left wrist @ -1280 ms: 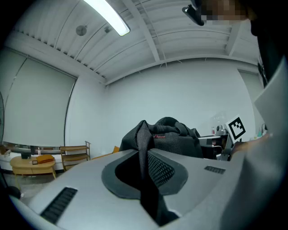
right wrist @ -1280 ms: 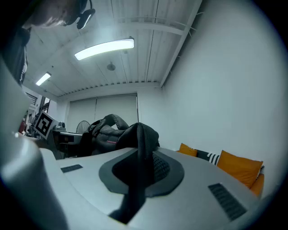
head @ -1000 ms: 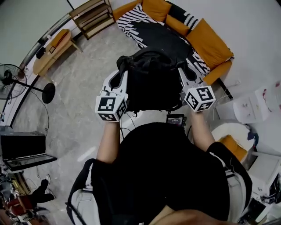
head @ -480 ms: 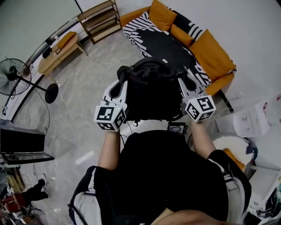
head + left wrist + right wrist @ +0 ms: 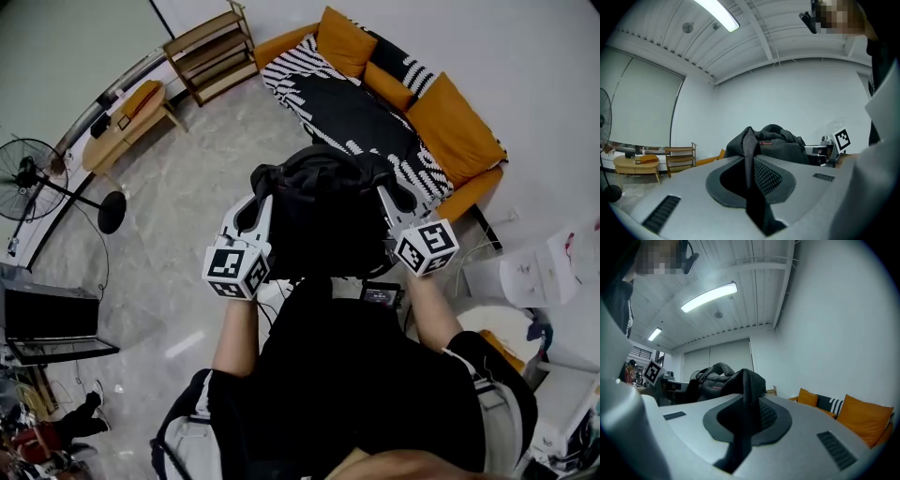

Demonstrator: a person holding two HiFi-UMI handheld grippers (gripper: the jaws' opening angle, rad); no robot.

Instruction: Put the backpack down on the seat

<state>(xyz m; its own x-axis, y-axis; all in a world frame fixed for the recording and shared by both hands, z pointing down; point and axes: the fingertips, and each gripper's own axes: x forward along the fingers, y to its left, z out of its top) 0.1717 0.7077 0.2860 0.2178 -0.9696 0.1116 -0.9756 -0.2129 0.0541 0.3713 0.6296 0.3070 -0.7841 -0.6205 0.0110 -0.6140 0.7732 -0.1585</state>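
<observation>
Black backpack (image 5: 323, 211), left gripper (image 5: 255, 192) jaws clenched on strap (image 5: 750, 159), right gripper (image 5: 386, 195) jaws clenched on other strap (image 5: 747, 394), red label (image 5: 765, 143) unreadable

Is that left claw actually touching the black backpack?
Touching. The left gripper view shows the left gripper with its jaws closed on a strap of the backpack.

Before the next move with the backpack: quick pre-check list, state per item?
1. Is the left gripper shut on a strap? ok.
2. Is the right gripper shut on the other strap? ok.
3. Does the backpack hang between both grippers? ok.
4. Is the backpack over the seat? not ok, the sofa lies ahead.
5. Is the landing spot free? ok, only a striped blanket shows there.
</observation>
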